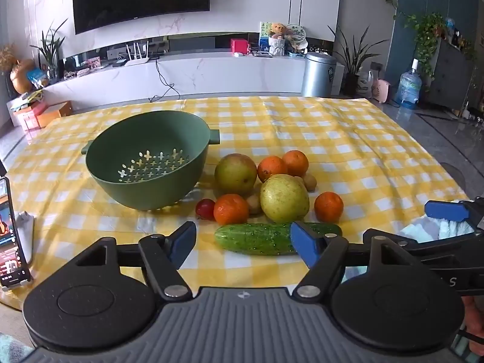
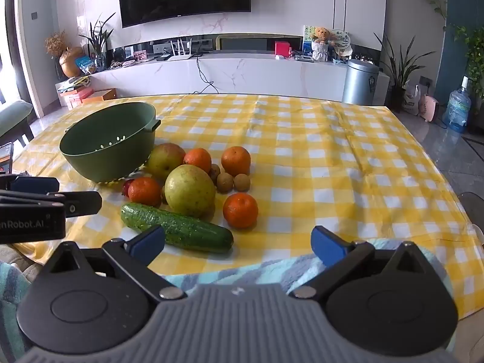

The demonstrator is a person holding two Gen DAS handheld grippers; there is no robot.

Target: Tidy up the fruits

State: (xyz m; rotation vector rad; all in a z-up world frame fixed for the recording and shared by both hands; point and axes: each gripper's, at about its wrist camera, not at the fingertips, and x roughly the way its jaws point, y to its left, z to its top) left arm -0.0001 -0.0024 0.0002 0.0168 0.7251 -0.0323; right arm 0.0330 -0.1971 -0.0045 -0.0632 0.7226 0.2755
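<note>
Both of our grippers hover over the near edge of the checked tablecloth (image 2: 332, 139), jaws spread wide and holding nothing: the left gripper (image 1: 242, 243) faces the cucumber (image 1: 272, 237), the right gripper (image 2: 237, 243) sits just right of it. We judge the fruit is heaped beside the empty green colander (image 1: 145, 163) so each piece needs only a short carry. Oranges (image 2: 240, 210) and pears (image 2: 190, 190) are plain, but the small brown fruits (image 2: 242, 181) and a red one (image 1: 205, 208) are half hidden; we cannot name them.

Bright daylight, sharp focus, fisheye-bent edges
</note>
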